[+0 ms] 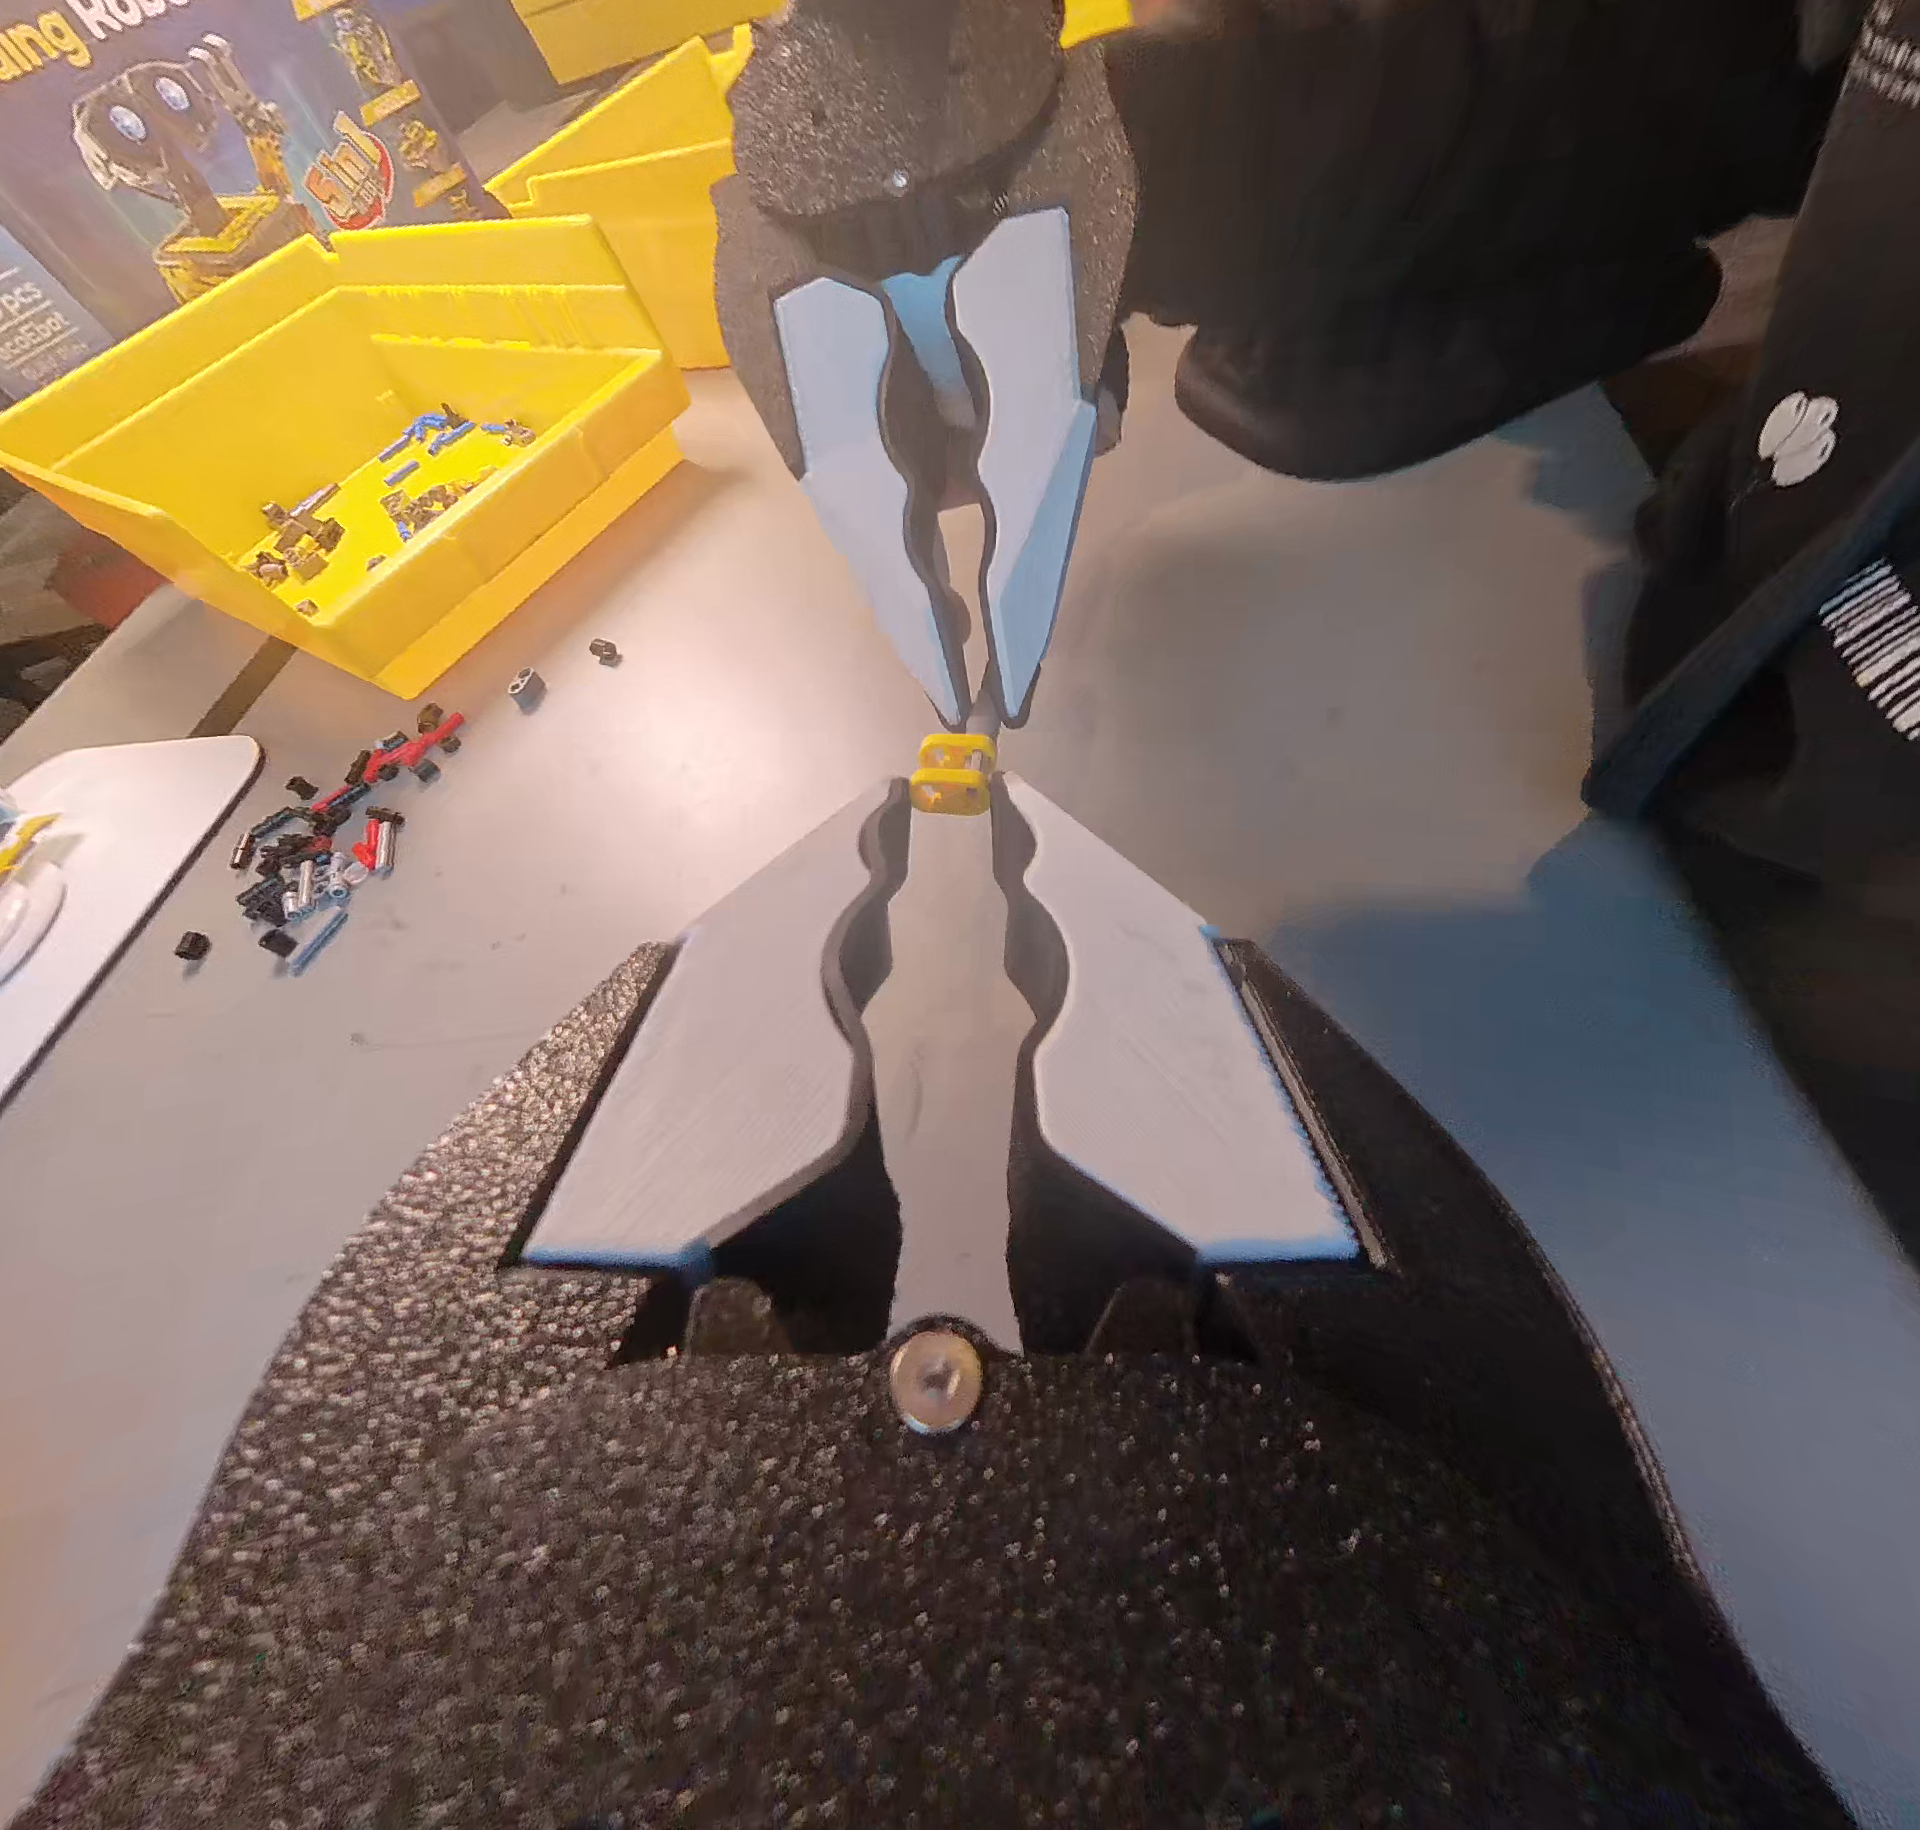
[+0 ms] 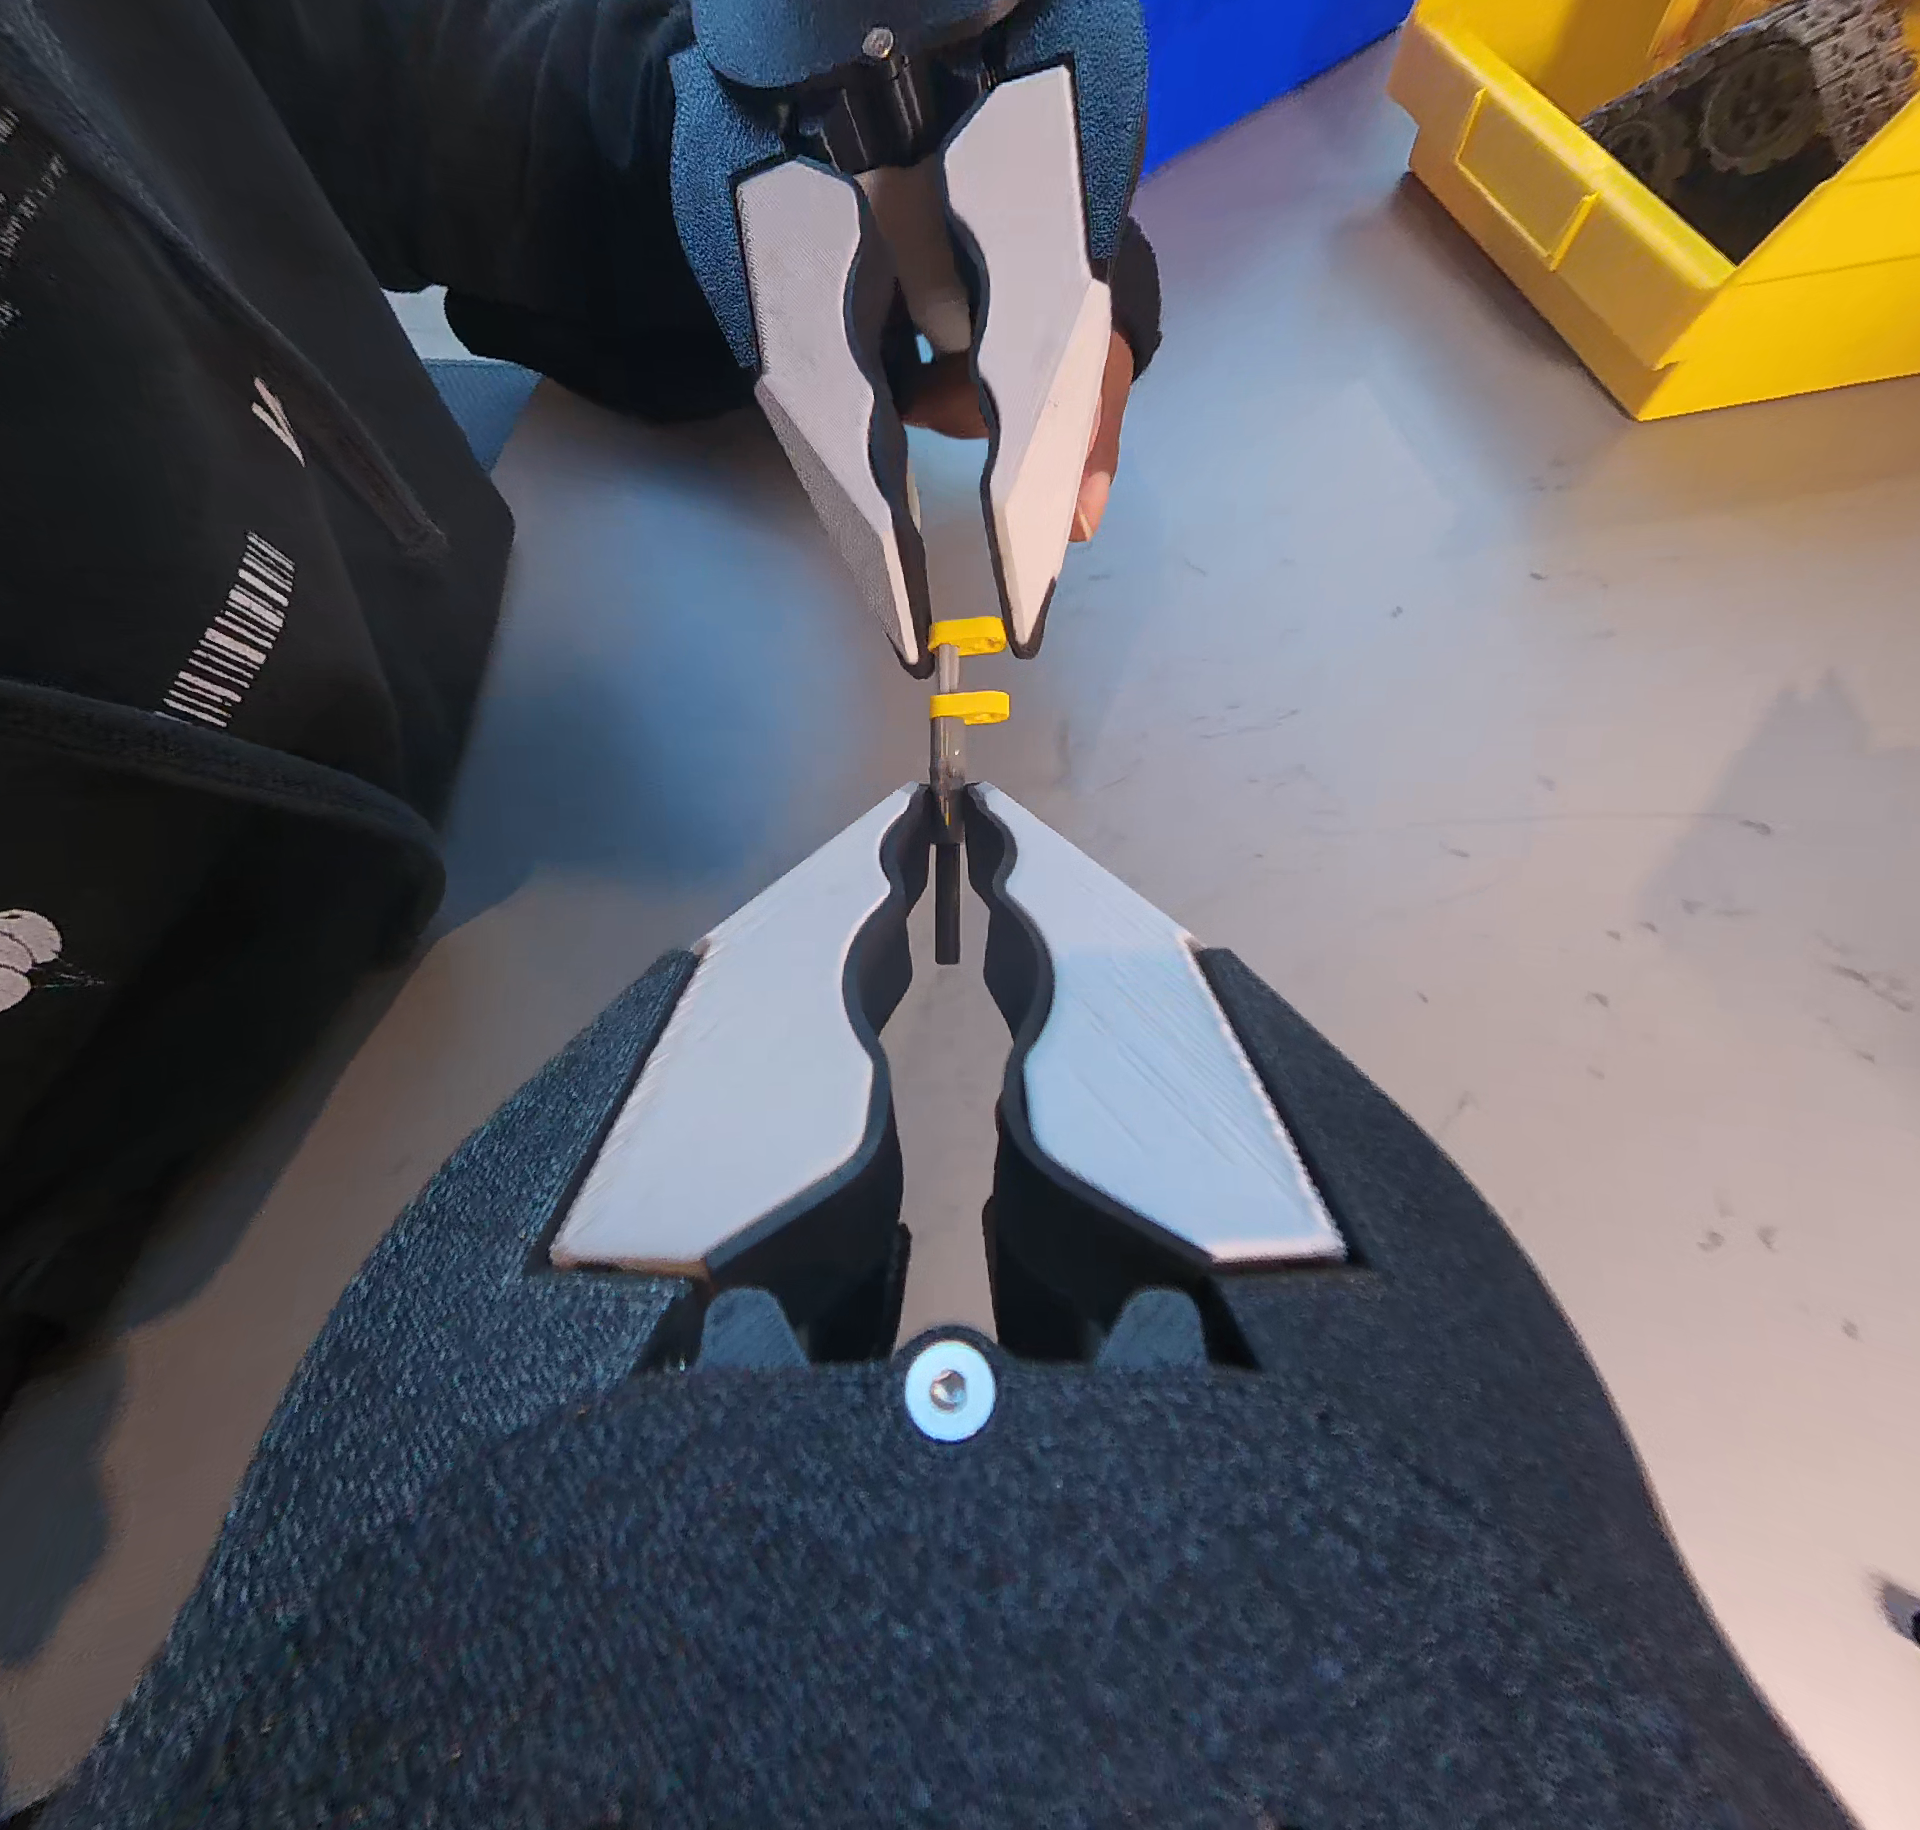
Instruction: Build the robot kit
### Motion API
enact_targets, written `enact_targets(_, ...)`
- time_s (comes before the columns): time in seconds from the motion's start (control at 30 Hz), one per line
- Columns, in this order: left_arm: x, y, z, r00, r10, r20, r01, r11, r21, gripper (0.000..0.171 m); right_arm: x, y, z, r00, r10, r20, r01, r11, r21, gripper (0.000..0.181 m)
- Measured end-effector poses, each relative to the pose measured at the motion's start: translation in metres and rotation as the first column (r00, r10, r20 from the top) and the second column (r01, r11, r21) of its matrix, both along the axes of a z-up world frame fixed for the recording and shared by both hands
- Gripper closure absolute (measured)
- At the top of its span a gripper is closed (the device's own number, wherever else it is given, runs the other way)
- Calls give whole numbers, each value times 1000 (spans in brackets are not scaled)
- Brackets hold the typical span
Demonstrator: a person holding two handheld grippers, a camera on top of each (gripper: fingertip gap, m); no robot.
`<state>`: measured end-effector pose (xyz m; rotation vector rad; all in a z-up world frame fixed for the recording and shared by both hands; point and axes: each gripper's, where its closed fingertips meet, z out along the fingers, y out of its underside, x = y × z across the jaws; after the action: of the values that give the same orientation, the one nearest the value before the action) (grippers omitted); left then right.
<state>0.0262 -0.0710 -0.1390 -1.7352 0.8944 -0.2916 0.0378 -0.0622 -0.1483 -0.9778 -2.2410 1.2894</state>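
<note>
Both tools are clamping: the right tool (image 2: 943, 793) is pinching a thin dark axle (image 2: 945, 887) squarely, while the left tool (image 1: 948, 788), just ahead, is gripping a small yellow plastic link (image 1: 948, 791), so keeping them in line is mattering most.

Count-wise: two grippers (image 1: 948, 793) (image 2: 945, 793), two little yellow link pieces (image 2: 966, 635) (image 2: 968, 707) on one dark axle (image 2: 945, 907) — plus one open yellow bin (image 1: 499, 575) of bits and one kit box (image 1: 208, 97).

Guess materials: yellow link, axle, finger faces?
Yellow link: moulded plastic by the look, smooth, slightly glossy, uniform colour. Axle: dark, matte rod, probably plastic; can't rule out metal. Finger faces: likely 3D-printed plastic, fine layer lines, matte grey.
</note>
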Motion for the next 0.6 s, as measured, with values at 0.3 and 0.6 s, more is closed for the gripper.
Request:
enact_targets(0.3, 9, -3, 3, 996, -27, -85, 33, 997, 74, 157, 3, -13, -9, 998, 44, 55, -41, 998, -45, 176)
enact_targets(0.6, 11, -9, -1, 987, -59, -148, 69, 995, 67, 157, 6, -18, -13, 992, 83, 91, -74, 993, -89, 176)
